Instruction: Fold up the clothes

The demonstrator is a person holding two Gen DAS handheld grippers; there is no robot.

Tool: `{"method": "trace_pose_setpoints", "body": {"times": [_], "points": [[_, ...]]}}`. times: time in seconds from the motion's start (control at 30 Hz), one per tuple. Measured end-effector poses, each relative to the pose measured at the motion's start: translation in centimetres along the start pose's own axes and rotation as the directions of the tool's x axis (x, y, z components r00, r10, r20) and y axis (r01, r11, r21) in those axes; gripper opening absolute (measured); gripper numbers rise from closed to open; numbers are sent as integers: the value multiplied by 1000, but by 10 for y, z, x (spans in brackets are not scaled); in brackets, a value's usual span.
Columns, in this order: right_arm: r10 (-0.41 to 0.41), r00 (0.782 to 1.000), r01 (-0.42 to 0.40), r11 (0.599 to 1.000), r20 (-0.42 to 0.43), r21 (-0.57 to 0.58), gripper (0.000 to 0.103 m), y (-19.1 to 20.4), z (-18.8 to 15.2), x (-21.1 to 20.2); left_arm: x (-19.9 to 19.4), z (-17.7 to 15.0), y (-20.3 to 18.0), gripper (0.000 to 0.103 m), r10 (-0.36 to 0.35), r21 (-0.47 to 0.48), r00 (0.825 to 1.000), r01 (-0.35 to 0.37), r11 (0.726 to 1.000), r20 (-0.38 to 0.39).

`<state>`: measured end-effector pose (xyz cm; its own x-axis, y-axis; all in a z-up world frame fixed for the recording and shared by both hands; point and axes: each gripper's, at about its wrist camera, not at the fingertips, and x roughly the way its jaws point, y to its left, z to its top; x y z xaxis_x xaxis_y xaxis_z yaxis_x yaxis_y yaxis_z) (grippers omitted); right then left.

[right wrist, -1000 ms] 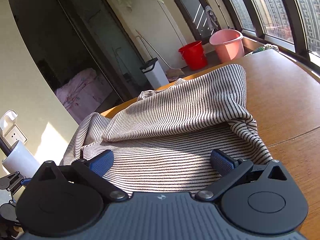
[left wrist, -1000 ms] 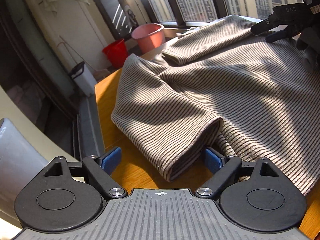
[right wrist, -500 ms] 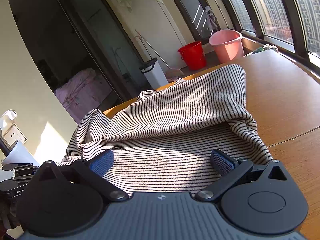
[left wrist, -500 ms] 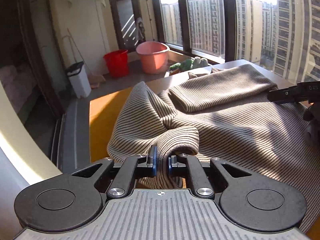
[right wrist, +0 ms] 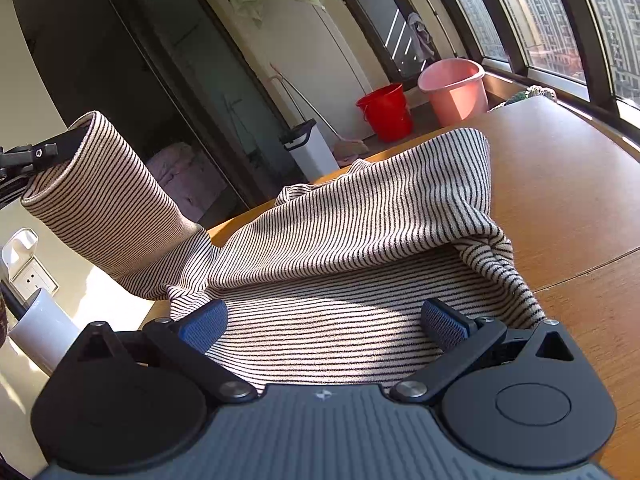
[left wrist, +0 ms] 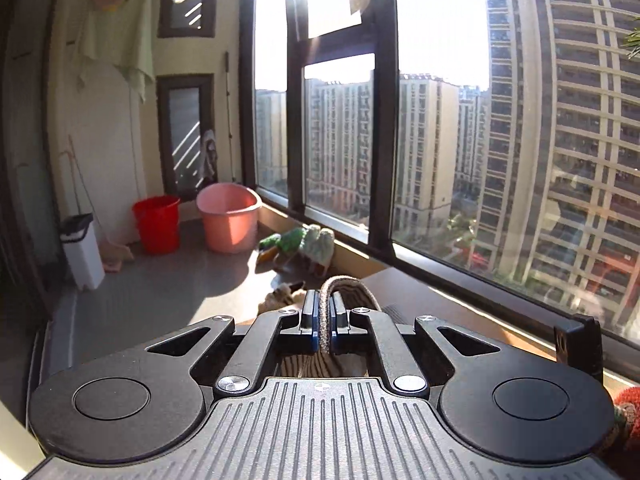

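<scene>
A beige striped garment (right wrist: 360,232) lies on the wooden table (right wrist: 560,184). My left gripper (left wrist: 324,330) is shut on its sleeve cuff (left wrist: 344,286) and holds it high, pointing at the windows. In the right wrist view the lifted sleeve (right wrist: 108,200) rises at the left, with the left gripper (right wrist: 28,156) at its top. My right gripper (right wrist: 324,320) is open, its blue pads (right wrist: 444,322) resting low over the garment's body, with nothing between them.
A red bucket (right wrist: 386,112), a pink bucket (right wrist: 454,90) and a white bin (right wrist: 310,148) stand on the floor beyond the table. Large windows (left wrist: 480,160) run along the right. A wall socket (right wrist: 34,280) is at the left.
My left gripper closed on the sleeve cuff and lifted it high off the table, tilting up toward the windows. My right gripper stayed open over the garment.
</scene>
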<state>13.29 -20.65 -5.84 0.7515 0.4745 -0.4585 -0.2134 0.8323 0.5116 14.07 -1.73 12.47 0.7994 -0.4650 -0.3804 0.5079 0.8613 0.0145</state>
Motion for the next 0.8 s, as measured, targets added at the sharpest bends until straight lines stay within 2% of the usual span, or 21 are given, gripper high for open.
{"method": "trace_pose_setpoints", "body": {"times": [0.2,0.3,0.5,0.7,0.8], "points": [[13,1000,-13,1000,6,17,103,-2,-1,-1,15,9,-29,6,-72,46,997,71,996,12],[15,1000,-15,1000,6,19,103,-2,-1,-1,17,1,-30,6,-69,63,998,69,996,-11],[11,1000,-11,1000,2,13,103,-2,0,0,13,-11,-16,6,-47,37,997,49,998,-54],[9,1000,-9,1000,-13,-1,103,-1,0,1,25,-4,-27,6,-99,17,994,100,995,-38],[13,1000,-13,1000,-10,4,103,-1,-1,0,40,4,-33,6,-97,15,995,97,995,-25]]}}
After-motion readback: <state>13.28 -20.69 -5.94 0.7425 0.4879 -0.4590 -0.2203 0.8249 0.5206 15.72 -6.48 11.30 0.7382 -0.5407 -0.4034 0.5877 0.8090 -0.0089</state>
